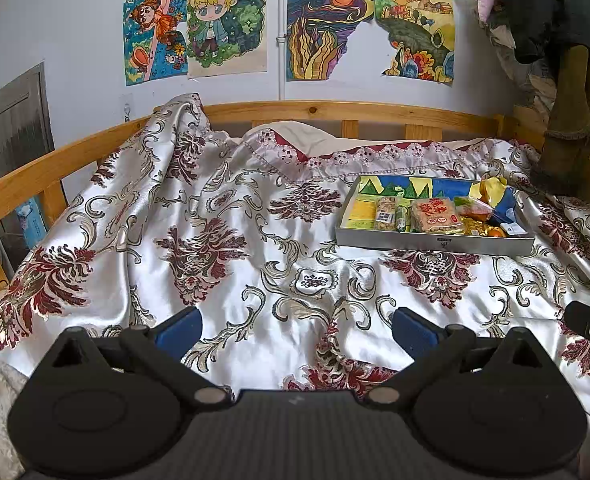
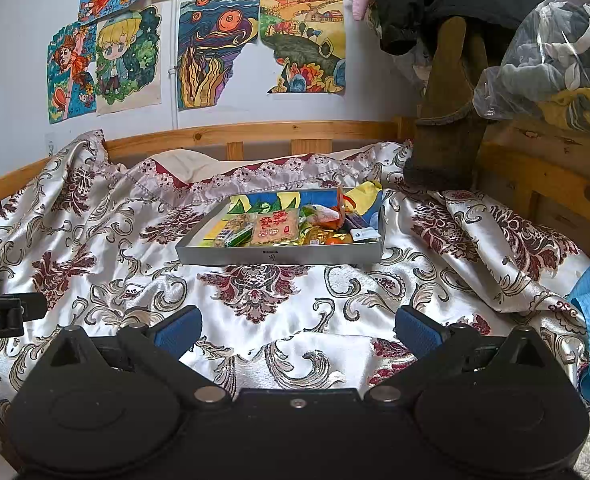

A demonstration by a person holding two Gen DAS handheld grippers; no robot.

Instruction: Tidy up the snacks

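Left wrist view: snacks (image 1: 433,216) gathered inside grey tray (image 1: 435,243) on bed (image 1: 255,240), so they stay together. Left tool (image 1: 297,330) and right tool (image 2: 297,330) released, empty, well short of tray.

Satin bedspread (image 1: 215,240), silver with maroon floral pattern, spread over a bed. Wooden bed rail (image 1: 335,110) behind it. Coloured drawings (image 1: 223,24) taped to the white wall. Clear bag of clothes (image 2: 555,52) stacked at right.
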